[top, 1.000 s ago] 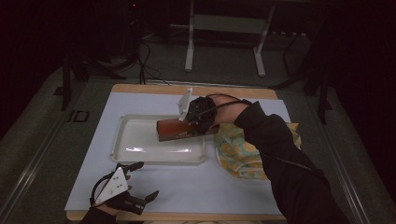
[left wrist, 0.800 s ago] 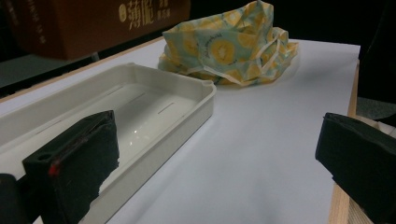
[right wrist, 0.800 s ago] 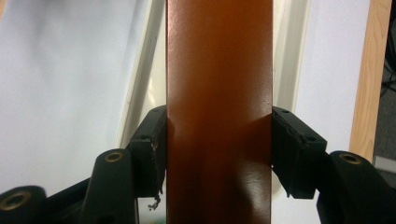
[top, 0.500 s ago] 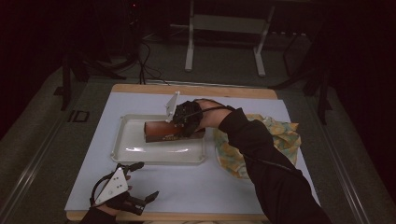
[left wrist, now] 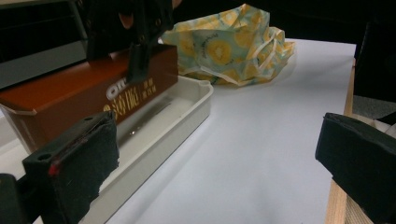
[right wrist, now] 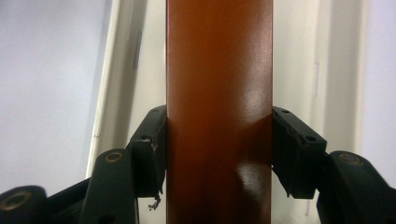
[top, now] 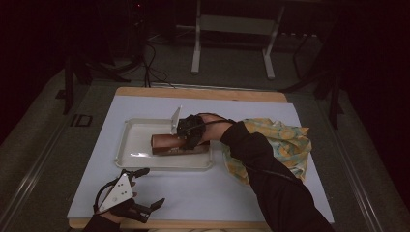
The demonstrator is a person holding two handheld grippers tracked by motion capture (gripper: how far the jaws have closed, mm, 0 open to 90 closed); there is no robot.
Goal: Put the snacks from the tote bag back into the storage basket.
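A long brown box (top: 167, 143) (left wrist: 88, 95) (right wrist: 218, 112) with white lettering hangs low over the white tray (top: 133, 159) (left wrist: 187, 109). My right gripper (top: 189, 134) (right wrist: 218, 149) is shut on it from above, both pads pressed against its long sides. In the left gripper view the same gripper (left wrist: 135, 51) clamps the box's top. My left gripper (top: 145, 191) (left wrist: 219, 158) rests near the table's front edge, left of centre, jaws wide open with nothing between them.
A crumpled yellow and green patterned cloth bag (top: 275, 145) (left wrist: 229, 39) lies right of the tray. The pale blue mat (top: 203, 193) covers the wooden table (top: 203, 93). A person's dark sleeve (top: 270, 183) reaches across from the front right.
My right gripper has come down and to the left with the brown box, bringing it low into the tray. My left gripper has stayed where it was.
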